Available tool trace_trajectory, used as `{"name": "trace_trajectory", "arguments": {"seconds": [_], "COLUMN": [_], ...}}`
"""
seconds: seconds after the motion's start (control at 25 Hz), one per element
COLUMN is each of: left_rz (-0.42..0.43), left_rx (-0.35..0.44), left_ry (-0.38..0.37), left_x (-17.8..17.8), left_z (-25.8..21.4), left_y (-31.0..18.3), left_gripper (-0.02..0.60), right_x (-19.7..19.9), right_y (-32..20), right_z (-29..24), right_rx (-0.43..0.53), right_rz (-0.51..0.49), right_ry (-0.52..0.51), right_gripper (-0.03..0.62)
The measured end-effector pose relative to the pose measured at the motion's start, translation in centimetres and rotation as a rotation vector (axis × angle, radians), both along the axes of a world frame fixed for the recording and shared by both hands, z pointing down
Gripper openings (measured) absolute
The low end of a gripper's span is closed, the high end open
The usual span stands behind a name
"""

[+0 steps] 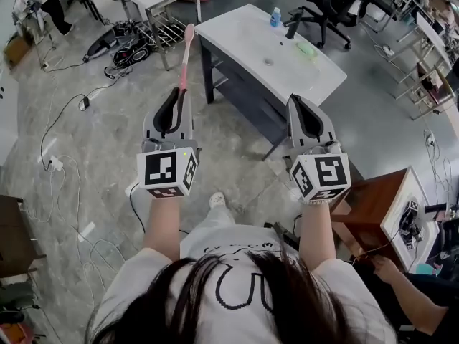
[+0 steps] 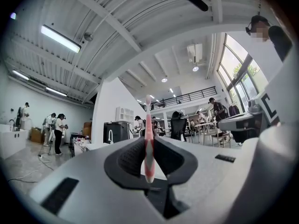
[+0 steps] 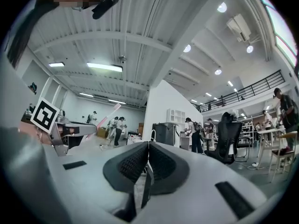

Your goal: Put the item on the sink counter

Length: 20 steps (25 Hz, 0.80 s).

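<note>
A slim pink-and-white plastic toothbrush (image 1: 186, 52) is pinched by its lower handle between the pads of the left gripper (image 1: 177, 97). In the left gripper view it stands on edge in the narrow gap, with its head end projecting well forward. The right gripper (image 1: 300, 104) is pressed together on nothing, its pads meeting. The toothbrush is judged very light, stiff along the handle, smooth and somewhat slippery. A hold on the thicker lower handle, as taken here, is judged sound, though the long free end may pivot if the pinch is eased too soon. The toothbrush is held in the air over the floor, short of the white sink tabletop (image 1: 240, 34), and is not yet set down. On that tabletop a shallow basin (image 1: 267, 61), a black tap (image 1: 292, 29), a small blue bottle (image 1: 275, 16) and a pale green item (image 1: 306, 49) are noted; the near left end is bare. The grey concrete floor (image 1: 107, 163) is strewn with cables, and a black office chair (image 1: 333, 2) stands beyond the tabletop. Other people are seen working in a large, high-ceilinged hall.
</note>
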<state>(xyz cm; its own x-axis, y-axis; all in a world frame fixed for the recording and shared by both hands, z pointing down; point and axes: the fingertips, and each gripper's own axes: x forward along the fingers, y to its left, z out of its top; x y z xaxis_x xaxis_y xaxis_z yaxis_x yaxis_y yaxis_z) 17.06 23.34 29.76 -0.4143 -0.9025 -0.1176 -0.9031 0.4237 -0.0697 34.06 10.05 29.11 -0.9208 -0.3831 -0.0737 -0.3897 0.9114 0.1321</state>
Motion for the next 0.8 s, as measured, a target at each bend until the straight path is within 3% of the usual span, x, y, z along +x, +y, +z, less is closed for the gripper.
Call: {"name": "trace_trajectory", "arguments": {"seconds": [0.4,0.8], "left_rz": [0.016,0.003], "left_rx": [-0.006,-0.027], "left_ry": [-0.015,0.021], "left_x": [-10.2,-16.6], "left_z": [-1.4,-0.1], "left_y": [-7.4,-11.1], "left_gripper": [0.064,0.064], "right_x": [-10.7,-16.6], "right_y": [-7.1,-10.9], "right_z": [-0.3,0.8], "right_rx": [-0.018,-0.027], "right_rz": [0.003,-0.005], "right_ry": [-0.015,-0.005], "right_gripper": [0.029,0.029]}}
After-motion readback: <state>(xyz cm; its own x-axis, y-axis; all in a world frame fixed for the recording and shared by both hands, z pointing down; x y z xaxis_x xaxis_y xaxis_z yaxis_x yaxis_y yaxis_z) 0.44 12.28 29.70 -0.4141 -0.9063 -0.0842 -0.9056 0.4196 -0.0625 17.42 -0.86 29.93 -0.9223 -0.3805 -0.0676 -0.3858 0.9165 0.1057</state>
